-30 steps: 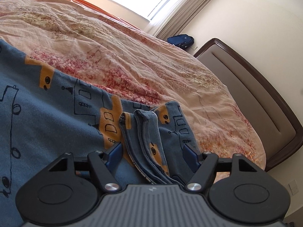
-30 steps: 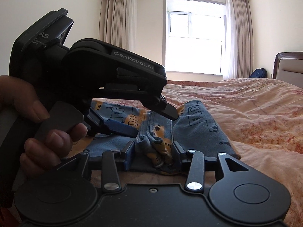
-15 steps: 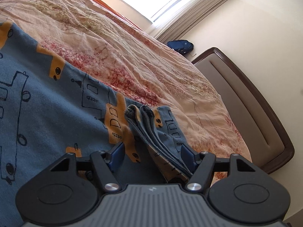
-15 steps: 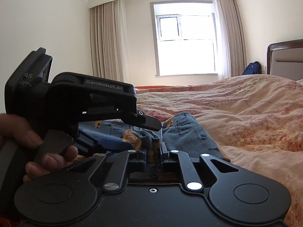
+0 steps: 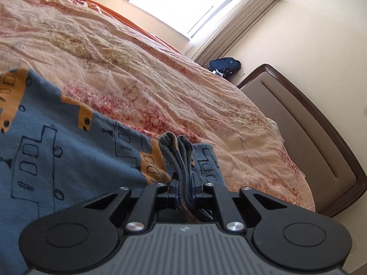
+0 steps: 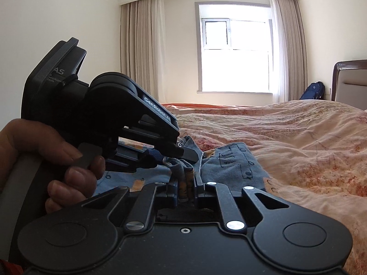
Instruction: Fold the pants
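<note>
The blue pants [image 5: 68, 160] with orange truck prints lie on the pink bedspread [image 5: 160, 80], filling the lower left of the left wrist view. The left gripper [image 5: 183, 186], jaws closing, pinches a bunched fold of the pants at lower centre. In the right wrist view, the right gripper [image 6: 186, 189] pinches the same fabric just beside it, with a hand [image 6: 57, 160] at left.

Only readable stuff is "GenRobot.AI" in white on the arm of the left hand-held gripper [image 6: 193, 158], plus a cut-off "AS" on its back housing.
</note>
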Motion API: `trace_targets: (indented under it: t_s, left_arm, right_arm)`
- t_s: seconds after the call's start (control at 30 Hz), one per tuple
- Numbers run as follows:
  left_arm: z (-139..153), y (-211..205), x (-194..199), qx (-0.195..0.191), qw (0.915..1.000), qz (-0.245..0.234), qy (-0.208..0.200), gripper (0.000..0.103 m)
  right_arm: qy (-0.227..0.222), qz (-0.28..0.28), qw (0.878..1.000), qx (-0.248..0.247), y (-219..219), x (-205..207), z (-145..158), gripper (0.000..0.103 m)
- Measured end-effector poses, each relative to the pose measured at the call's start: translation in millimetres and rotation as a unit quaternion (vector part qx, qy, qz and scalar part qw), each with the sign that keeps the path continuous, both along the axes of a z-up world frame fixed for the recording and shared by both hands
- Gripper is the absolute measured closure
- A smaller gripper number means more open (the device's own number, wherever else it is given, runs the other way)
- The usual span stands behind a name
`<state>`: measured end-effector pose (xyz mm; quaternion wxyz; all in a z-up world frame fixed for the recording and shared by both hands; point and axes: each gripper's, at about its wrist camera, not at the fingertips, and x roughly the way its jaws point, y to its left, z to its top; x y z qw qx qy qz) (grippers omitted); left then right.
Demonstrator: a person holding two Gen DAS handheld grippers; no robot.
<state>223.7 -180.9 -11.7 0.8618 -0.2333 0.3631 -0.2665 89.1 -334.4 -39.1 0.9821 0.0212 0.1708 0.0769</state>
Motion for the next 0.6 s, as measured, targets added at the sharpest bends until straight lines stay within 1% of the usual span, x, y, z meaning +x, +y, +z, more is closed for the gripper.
trace_targets:
  t_s: [0.13, 0.27, 0.33, 0.43, 0.6]
  left_arm:
    - [17, 26, -4, 0.017, 0.9996, 0.009, -0.018, 0.094]
    - [24, 67, -13, 0.027, 0.9990, 0.030, -0.021, 0.094]
    - [24, 84, -17, 0.027, 0.9986, 0.039, -0.021, 0.094]
    - [21, 111, -21, 0.038, 0.9976, 0.053, -0.023, 0.094]
    - [5, 145, -21, 0.040, 0.9965, 0.072, -0.010, 0.094]
  right_arm:
    - [-0.004, 0.032, 0.999, 0.004, 20, 4, 13, 0.090]
    - [-0.002, 0.072, 0.997, 0.007, 46, 8, 22, 0.090]
    - [0.001, 0.095, 0.995, 0.005, 62, 7, 24, 0.090]
    - [0.008, 0.126, 0.992, 0.005, 86, 8, 22, 0.090]
    - [0.030, 0.163, 0.986, 0.001, 120, 16, 13, 0.090]
